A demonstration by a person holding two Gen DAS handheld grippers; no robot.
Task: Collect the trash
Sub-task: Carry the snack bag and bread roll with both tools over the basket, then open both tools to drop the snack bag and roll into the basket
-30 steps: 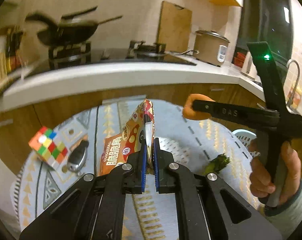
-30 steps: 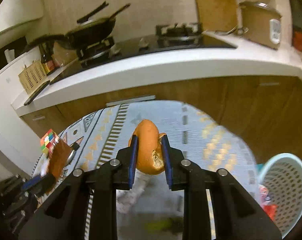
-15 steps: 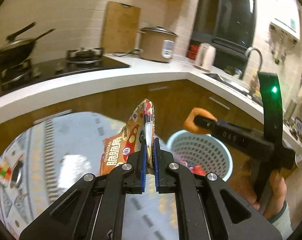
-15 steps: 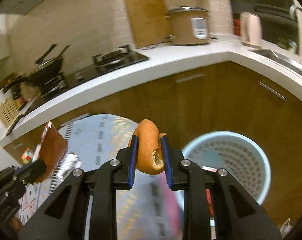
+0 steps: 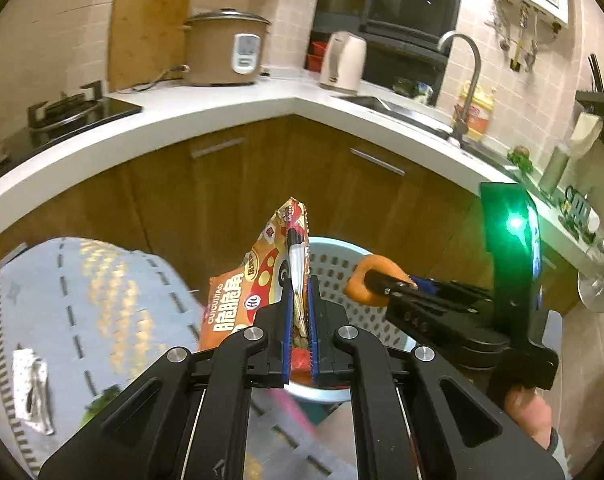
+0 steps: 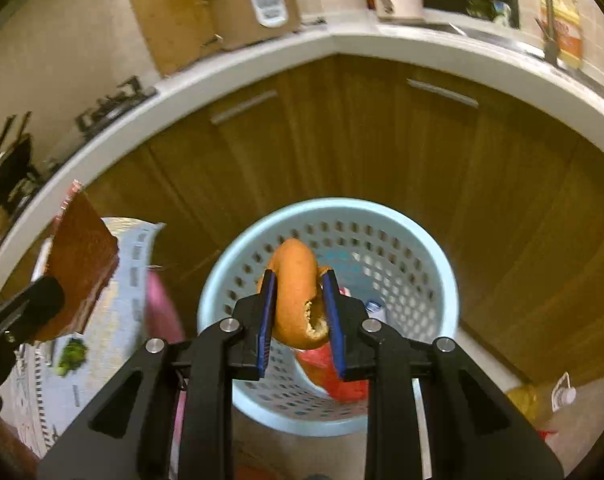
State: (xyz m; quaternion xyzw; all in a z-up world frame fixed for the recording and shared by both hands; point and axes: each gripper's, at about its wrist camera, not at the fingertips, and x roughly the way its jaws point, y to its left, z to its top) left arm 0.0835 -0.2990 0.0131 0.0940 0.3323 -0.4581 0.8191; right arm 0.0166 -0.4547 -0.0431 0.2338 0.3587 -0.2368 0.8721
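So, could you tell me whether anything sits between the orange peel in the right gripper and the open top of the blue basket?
Nothing visible does. The right gripper holds the orange peel above the mouth of the blue basket, which is open. The left gripper with its snack bag is off to one side.

My right gripper (image 6: 298, 304) clamps orange peel (image 6: 298, 294) over pale blue perforated basket (image 6: 433, 264). Red wrapper (image 6: 333, 376) inside at 6 o'clock. Left gripper (image 6: 26, 312) at 9 o'clock holds snack bag (image 6: 82, 264).
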